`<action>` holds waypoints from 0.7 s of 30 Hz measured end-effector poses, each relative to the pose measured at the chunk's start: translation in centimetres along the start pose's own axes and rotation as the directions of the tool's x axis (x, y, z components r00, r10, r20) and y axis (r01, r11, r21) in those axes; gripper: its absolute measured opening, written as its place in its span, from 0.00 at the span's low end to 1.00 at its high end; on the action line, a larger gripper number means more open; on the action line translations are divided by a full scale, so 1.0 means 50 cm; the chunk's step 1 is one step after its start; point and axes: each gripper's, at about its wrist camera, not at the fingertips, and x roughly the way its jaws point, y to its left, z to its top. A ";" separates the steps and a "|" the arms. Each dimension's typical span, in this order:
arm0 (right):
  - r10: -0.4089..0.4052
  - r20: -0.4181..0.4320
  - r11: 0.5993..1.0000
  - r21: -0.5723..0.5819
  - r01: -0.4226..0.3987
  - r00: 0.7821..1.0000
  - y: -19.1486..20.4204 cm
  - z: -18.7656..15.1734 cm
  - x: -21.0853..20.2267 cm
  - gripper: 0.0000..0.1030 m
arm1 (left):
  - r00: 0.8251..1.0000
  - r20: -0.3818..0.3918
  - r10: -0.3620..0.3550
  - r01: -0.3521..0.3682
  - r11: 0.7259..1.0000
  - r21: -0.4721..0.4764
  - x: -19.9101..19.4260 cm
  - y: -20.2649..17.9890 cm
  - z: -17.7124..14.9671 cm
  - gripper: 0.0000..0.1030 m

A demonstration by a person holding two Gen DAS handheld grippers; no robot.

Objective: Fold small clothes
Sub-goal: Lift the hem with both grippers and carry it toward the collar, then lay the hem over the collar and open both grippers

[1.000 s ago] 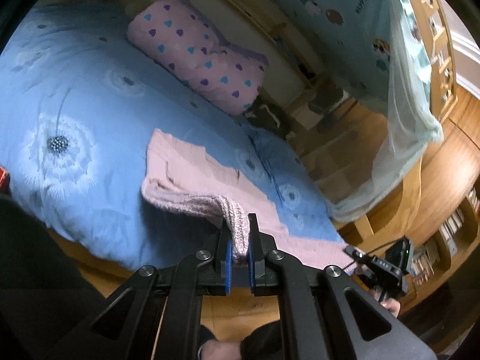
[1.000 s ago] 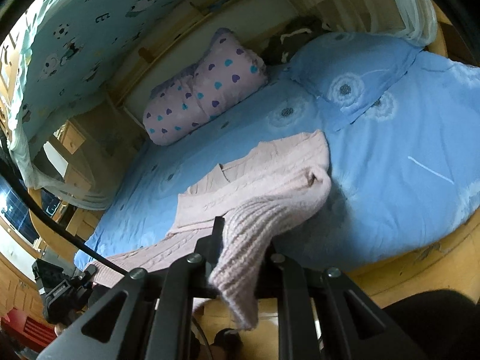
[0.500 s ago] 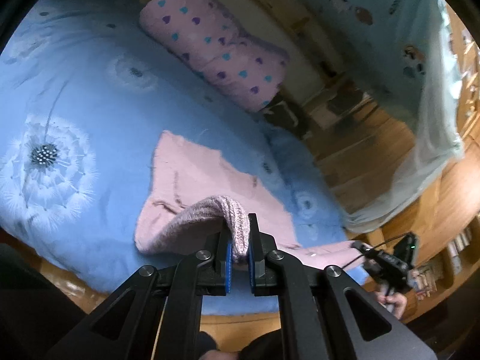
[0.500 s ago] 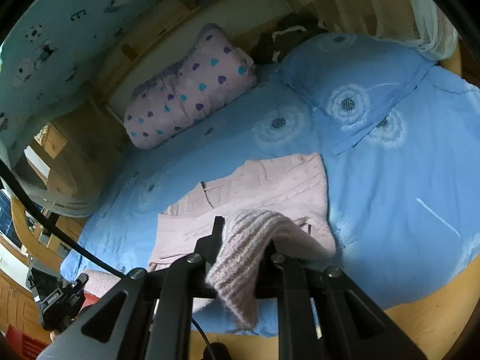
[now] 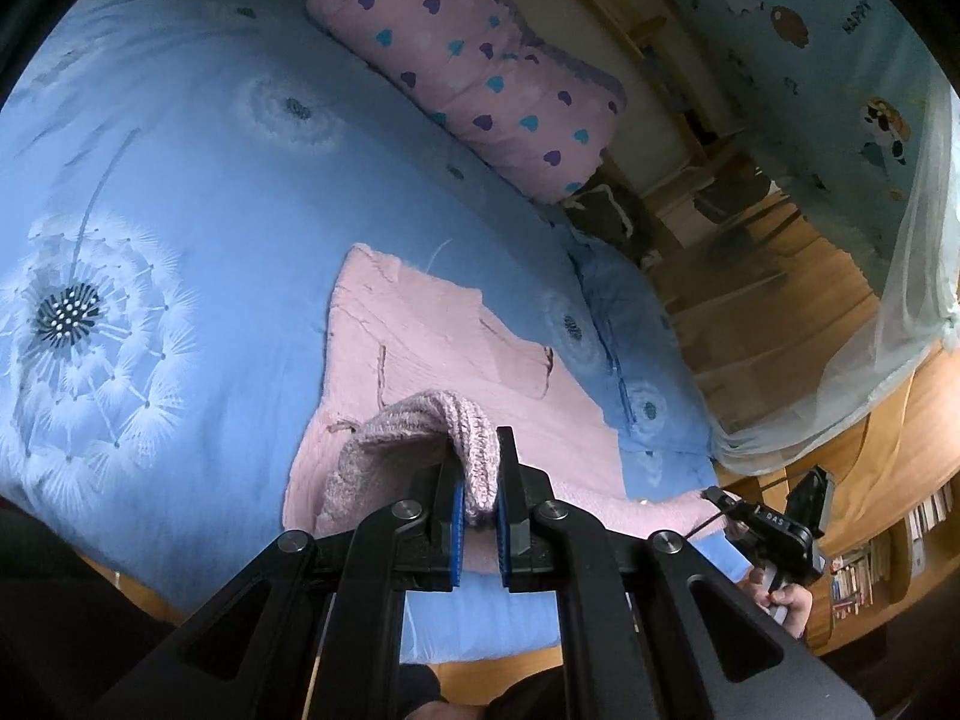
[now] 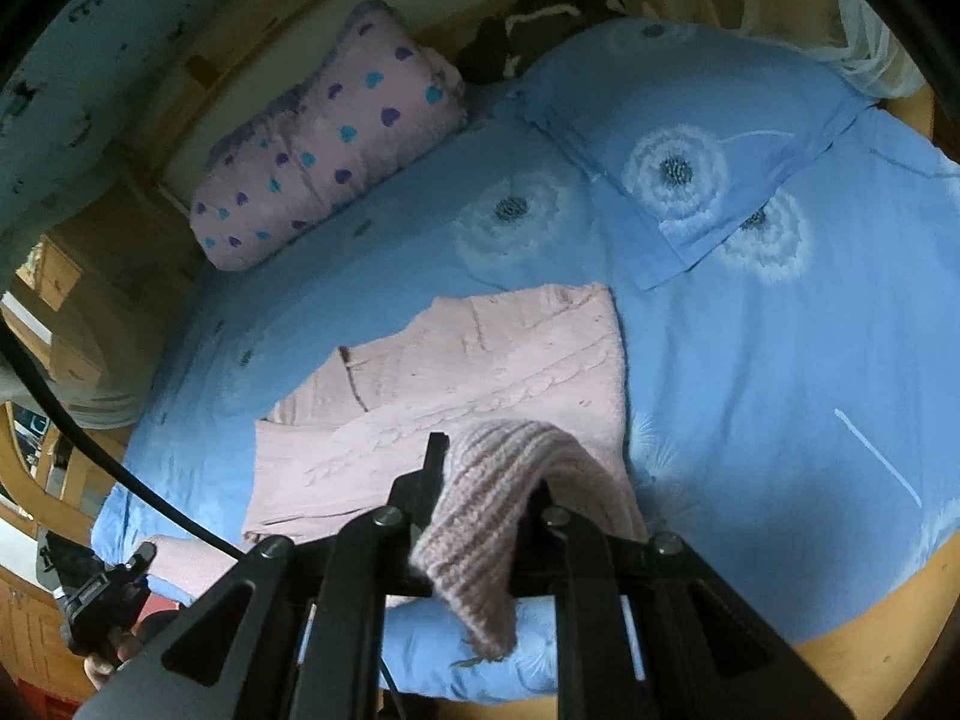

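The left gripper (image 5: 478, 510) was clamped on a ribbed edge of the pink sweater (image 5: 432, 360), which rose from the bed (image 5: 180, 192) into its blue pads. The right gripper (image 6: 480, 516) likewise pinched another ribbed edge, the knit draping over its fingers and hanging toward the camera. Both grippers pointed down over the bed's near edge. The rest of the sweater lay flat on the blue cover just beyond them. Farther off lay a heart-print pillow (image 5: 474, 66).
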 end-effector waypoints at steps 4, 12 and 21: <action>-0.019 -0.010 1.000 -0.012 0.019 1.000 0.003 0.020 0.029 0.14 | 1.000 0.000 0.012 -0.012 1.000 0.000 0.013 0.004 0.012 0.00; -0.017 -0.025 1.000 0.014 0.017 1.000 0.002 0.056 0.077 0.14 | 1.000 -0.018 0.026 -0.026 0.999 -0.018 0.042 0.020 0.060 0.00; -0.037 -0.036 0.999 0.026 0.038 0.999 0.000 0.102 0.131 0.14 | 0.997 0.002 0.074 -0.075 0.996 0.044 0.088 0.005 0.112 0.00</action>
